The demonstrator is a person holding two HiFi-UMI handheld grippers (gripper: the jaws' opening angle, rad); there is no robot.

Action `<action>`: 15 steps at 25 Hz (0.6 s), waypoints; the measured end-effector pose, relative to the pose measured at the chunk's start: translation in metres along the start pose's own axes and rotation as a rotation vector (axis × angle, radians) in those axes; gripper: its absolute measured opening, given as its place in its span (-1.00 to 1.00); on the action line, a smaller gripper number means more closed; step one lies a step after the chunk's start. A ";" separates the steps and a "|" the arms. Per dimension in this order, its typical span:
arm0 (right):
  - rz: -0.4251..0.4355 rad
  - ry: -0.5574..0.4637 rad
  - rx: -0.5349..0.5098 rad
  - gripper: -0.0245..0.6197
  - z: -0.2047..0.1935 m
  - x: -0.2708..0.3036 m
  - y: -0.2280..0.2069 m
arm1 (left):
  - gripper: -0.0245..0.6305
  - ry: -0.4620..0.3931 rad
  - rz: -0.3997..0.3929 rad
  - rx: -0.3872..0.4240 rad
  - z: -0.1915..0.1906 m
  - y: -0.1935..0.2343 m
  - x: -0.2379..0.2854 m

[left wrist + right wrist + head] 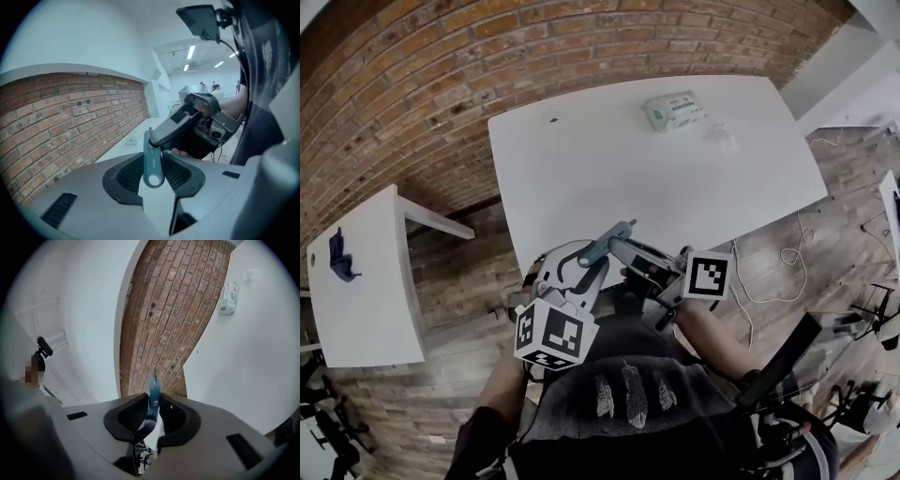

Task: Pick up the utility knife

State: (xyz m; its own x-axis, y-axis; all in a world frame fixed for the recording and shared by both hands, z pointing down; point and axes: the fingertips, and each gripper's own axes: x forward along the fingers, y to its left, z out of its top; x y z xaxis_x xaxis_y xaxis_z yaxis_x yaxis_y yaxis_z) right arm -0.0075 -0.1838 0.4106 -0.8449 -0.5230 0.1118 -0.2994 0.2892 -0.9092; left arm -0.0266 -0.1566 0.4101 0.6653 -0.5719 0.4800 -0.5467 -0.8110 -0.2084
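The utility knife (609, 238) is off the table (675, 178). It is held in the air over the table's near edge, close to the person's body and spanning both grippers. The left gripper (153, 161) has its jaws about half closed, with the pads pressing on the tail end that carries the round hole. The right gripper (152, 411) has its jaws narrowed onto the front end, and we judge that both pads bear on the slim blue body. The main risk is a drop. If one gripper releases before the other grip is firm, the narrow handle can pivot between the pads and fall past the table edge onto the person or the floor. A second risk is twisting, because two grips pulling in different directions can lever the knife out of the weaker one. A thin tip shows at the far end in the right gripper view. We cannot confirm that it is exposed blade, so we treat it as sharp. We count one utility knife and two grippers. We count two white tables: the main one and a second table (366, 281) at the left. On the far part of the main table lie one wipes packet (673, 111) and, just beside it, one small white crumpled item (722, 134). On the left table lies one dark blue object (337, 258).
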 end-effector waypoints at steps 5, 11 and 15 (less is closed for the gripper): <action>0.018 -0.032 -0.003 -0.68 0.003 0.000 -0.001 | -0.56 -0.005 -0.021 0.005 -0.003 -0.001 0.002; -0.029 -0.040 0.039 -0.68 0.009 -0.016 -0.012 | -0.56 -0.007 -0.040 -0.003 0.003 -0.010 0.011; -0.036 -0.059 0.067 -0.69 0.013 -0.020 -0.014 | -0.56 -0.017 -0.050 0.010 0.006 -0.010 0.013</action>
State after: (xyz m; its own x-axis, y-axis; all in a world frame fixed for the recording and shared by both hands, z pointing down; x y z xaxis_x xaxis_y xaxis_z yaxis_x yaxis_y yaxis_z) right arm 0.0191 -0.1878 0.4158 -0.8059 -0.5791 0.1228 -0.2968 0.2159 -0.9302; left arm -0.0093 -0.1562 0.4128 0.6999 -0.5326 0.4759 -0.5075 -0.8397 -0.1933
